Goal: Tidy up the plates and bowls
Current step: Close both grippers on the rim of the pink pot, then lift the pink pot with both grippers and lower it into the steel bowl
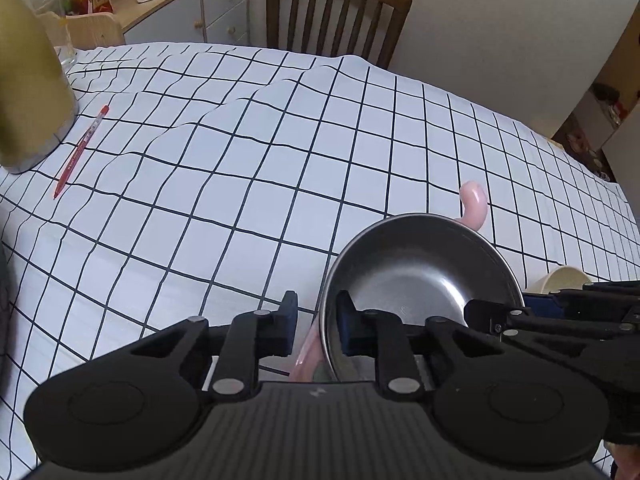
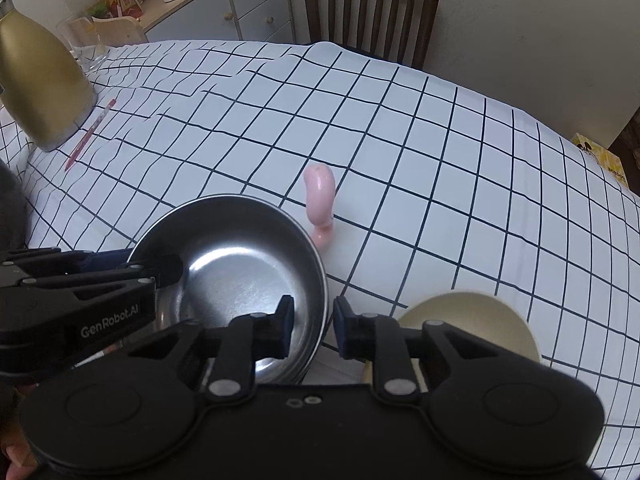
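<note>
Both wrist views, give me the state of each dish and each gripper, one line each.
Round stainless steel bowl: upright, both grippers straddling its rim.
Cream ceramic bowl: upright on the cloth, untouched.
Left gripper: open, astride the steel rim.
Right gripper: open, astride the steel rim.

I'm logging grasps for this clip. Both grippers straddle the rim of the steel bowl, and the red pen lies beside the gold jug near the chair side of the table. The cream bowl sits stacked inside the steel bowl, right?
Not stacked. The right wrist view shows the cream bowl on the tablecloth beside the steel bowl. The rest holds.
</note>
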Available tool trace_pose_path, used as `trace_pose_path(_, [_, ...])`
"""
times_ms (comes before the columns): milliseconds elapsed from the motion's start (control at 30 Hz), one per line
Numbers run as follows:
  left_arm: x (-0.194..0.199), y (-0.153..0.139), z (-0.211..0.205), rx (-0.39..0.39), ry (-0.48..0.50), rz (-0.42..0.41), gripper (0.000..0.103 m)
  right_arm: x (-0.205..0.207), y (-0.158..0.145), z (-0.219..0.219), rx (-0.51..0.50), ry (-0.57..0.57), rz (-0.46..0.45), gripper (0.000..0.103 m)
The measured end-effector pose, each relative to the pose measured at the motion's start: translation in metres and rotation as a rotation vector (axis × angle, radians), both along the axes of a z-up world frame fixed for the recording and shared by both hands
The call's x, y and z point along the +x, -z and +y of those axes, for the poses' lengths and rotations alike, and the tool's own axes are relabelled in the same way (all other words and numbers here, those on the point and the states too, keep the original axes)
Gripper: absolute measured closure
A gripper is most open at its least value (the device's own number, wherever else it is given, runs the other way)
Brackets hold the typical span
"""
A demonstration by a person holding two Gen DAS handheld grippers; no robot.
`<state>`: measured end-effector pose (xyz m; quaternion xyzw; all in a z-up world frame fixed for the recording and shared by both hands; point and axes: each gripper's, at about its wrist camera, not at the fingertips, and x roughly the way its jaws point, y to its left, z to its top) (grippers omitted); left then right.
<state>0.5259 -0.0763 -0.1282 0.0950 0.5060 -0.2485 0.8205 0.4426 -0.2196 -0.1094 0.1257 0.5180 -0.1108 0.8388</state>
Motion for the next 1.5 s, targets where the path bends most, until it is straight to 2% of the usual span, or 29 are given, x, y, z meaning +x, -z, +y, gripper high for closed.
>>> trace_pose_path(100, [-0.003,-0.002,-0.002,0.011,0.009,-0.014,0.087,0.000,0.000,0.000,0.004,0.004,0.000,0.085])
trace_pose_path(300, [-0.004,-0.003,0.001,0.020,0.015,-0.016,0.093,0.000,0.001,0.000,-0.022,0.023,0.010,0.096])
trace_pose_path(833, [-0.033,-0.018,0.022,-0.002,-0.002,-0.002,0.097,-0.017,-0.013,0.017,-0.028,0.040,0.039,0.097])
trace_pose_path(1267, [-0.063,-0.066,0.059,-0.024,-0.052,-0.075,0.098,-0.039,-0.053,0.036,0.006,0.002,-0.037,0.097])
trace_pose_path(1500, [-0.098,-0.102,0.083,-0.040,-0.066,-0.100,0.098,-0.066,-0.082,0.056,0.028,-0.038,-0.054,0.097])
